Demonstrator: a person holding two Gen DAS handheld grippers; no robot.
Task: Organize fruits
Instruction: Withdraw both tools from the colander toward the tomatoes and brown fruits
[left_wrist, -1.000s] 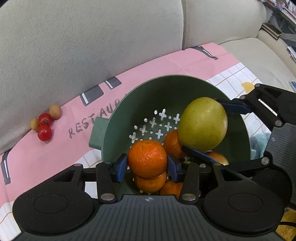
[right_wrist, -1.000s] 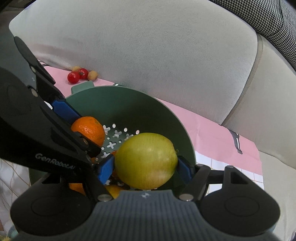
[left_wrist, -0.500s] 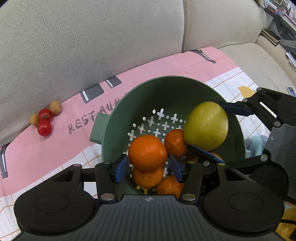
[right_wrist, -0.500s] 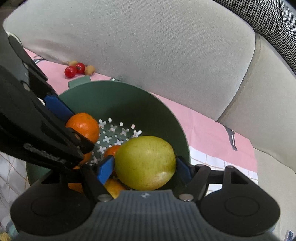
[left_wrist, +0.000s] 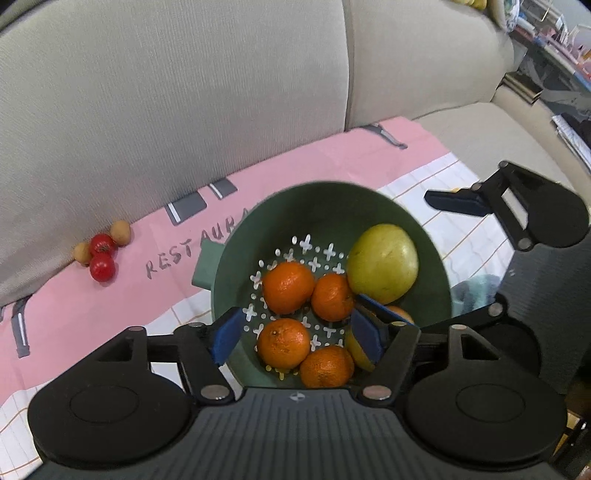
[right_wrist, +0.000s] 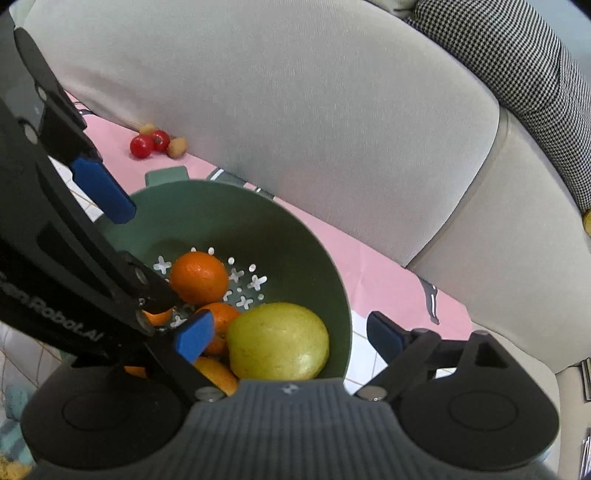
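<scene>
A green colander (left_wrist: 332, 201) stands on a pink cloth and holds several oranges (left_wrist: 288, 287) and a large yellow-green pear (left_wrist: 382, 263). My left gripper (left_wrist: 295, 338) is open and empty above the colander's near side. My right gripper (right_wrist: 290, 338) is open and empty above the pear (right_wrist: 277, 341) lying in the colander (right_wrist: 258, 225). An orange (right_wrist: 199, 277) sits on the perforated bottom. The right gripper also shows at the right of the left wrist view (left_wrist: 406, 254).
Two red tomatoes (left_wrist: 101, 254) and two small tan fruits (left_wrist: 120, 232) lie on the pink cloth (left_wrist: 110, 295) against the beige sofa back (left_wrist: 184, 92). They also show in the right wrist view (right_wrist: 149, 143). A checked pillow (right_wrist: 517, 55) rests on the sofa top.
Both grippers opened and let go: the orange dropped from the left gripper and the pear from the right into the colander. Both grippers pulled back and up.
</scene>
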